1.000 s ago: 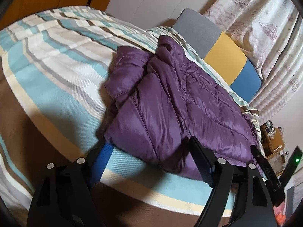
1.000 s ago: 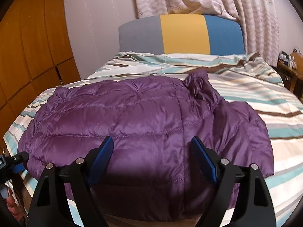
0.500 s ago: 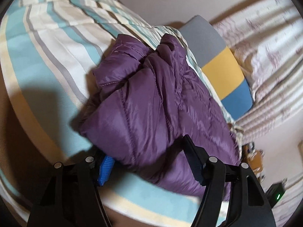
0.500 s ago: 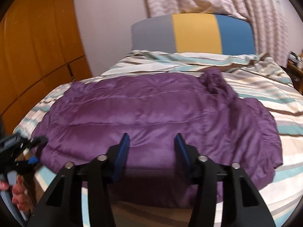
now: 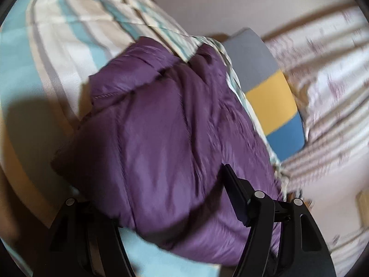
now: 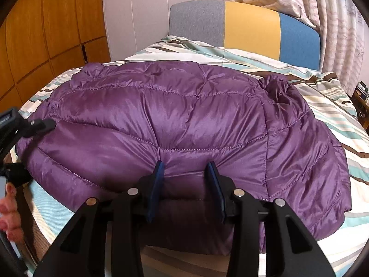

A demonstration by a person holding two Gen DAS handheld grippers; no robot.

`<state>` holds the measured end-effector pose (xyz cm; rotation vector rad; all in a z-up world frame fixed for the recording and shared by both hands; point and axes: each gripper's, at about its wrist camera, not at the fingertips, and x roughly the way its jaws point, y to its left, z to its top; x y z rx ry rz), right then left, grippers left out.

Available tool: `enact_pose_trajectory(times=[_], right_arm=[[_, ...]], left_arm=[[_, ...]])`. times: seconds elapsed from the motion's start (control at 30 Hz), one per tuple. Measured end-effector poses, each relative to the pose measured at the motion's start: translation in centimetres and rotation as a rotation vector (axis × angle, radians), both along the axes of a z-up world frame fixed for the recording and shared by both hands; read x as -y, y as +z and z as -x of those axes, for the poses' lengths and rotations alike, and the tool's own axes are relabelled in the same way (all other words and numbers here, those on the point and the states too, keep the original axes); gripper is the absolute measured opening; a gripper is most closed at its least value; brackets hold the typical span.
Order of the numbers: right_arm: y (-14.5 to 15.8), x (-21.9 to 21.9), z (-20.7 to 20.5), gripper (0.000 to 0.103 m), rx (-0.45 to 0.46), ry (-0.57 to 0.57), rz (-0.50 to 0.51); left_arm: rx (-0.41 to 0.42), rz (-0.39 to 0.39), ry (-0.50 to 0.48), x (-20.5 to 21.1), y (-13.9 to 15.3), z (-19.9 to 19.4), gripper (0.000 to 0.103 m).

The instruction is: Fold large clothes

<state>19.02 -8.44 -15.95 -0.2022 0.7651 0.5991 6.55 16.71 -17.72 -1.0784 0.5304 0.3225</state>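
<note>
The purple puffy jacket (image 6: pixel 175 120) lies spread across the near end of my bed (image 6: pixel 329 106), its quilted back up and its near hem hanging toward the bed's edge. A bunched fold, maybe the hood or collar, sticks up at its far right side.

My right gripper (image 6: pixel 186 173) is at the middle of that near hem. Its jaws are closing, narrow now, with a ridge of purple fabric pinched up between the blue pads (image 6: pixel 159 173); the cloth puckers toward them, so they press on it.

My left gripper (image 5: pixel 161 198) is at the jacket's left end. It stands fairly wide, and the thick padded edge fills the space between the fingers; one finger (image 5: pixel 235 189) lies on the fabric and the other is buried under it. The left view is blurred.

In the right view, my left gripper shows at the far left, with fingertips of my hand (image 6: pixel 9 217) below it.

Beyond the jacket the striped bedding runs to a grey, yellow and blue headboard (image 6: pixel 251 27), with patterned curtains (image 6: pixel 334 23) behind and wooden cupboard doors (image 6: pixel 46 34) on the left.
</note>
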Motion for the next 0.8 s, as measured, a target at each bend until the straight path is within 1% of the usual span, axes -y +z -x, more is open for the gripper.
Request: enact_pose_trajectory(times=[0.03,0.1,0.13,0.17,0.3,0.37,0.47,0.53,0.63,0.7,0.8], right_arm=[[0.0,0.0,-0.1,0.039,-0.001,0.0,-0.001],[-0.1,0.0,-0.1,0.039,-0.004,0.0,-0.005],[-0.1,0.0,-0.1,0.039,-0.004,0.0,-0.005],[0.0,0.0,0.0,0.039,-0.004,0.0,-0.005],[0.0,0.1,0.0,0.039,-0.003,0.0,-0.007],[0.1,0.2,0.1,0.039,-0.004,0.0,-0.005],[0.1,0.2,0.0,0.039,-0.007,0.0,-0.007],[0.1,0.2,0.0,0.039,-0.007,0.0,-0.007],[0.0,0.2,0.0,0.039,-0.007,0.0,-0.006],[0.0,0.2,0.0,0.039,-0.007,0.0,-0.007],[0.1,0.2,0.0,0.039,-0.008,0.0,-0.007]], left_arm=[[0.006,0.032,0.028,-0.4,-0.1,-0.1,0.068],[0.005,0.06,0.058,-0.8,-0.2,-0.2,0.064],[0.0,0.068,0.069,-0.9,-0.3,-0.3,0.058],[0.003,0.079,0.081,-1.0,-0.5,-0.4,0.055],[0.035,0.127,0.093,-1.5,-1.1,-0.4,0.044],[0.051,0.167,0.093,-1.7,-1.2,-0.2,0.035],[0.07,0.204,0.089,-1.7,-1.2,0.2,0.027],[0.074,0.199,0.085,-1.6,-0.9,0.2,0.024],[0.08,0.159,0.072,-1.3,0.0,0.5,0.022],[0.079,0.097,0.056,-0.8,0.8,0.5,0.021],[0.076,0.025,0.039,-0.3,1.8,0.5,0.021]])
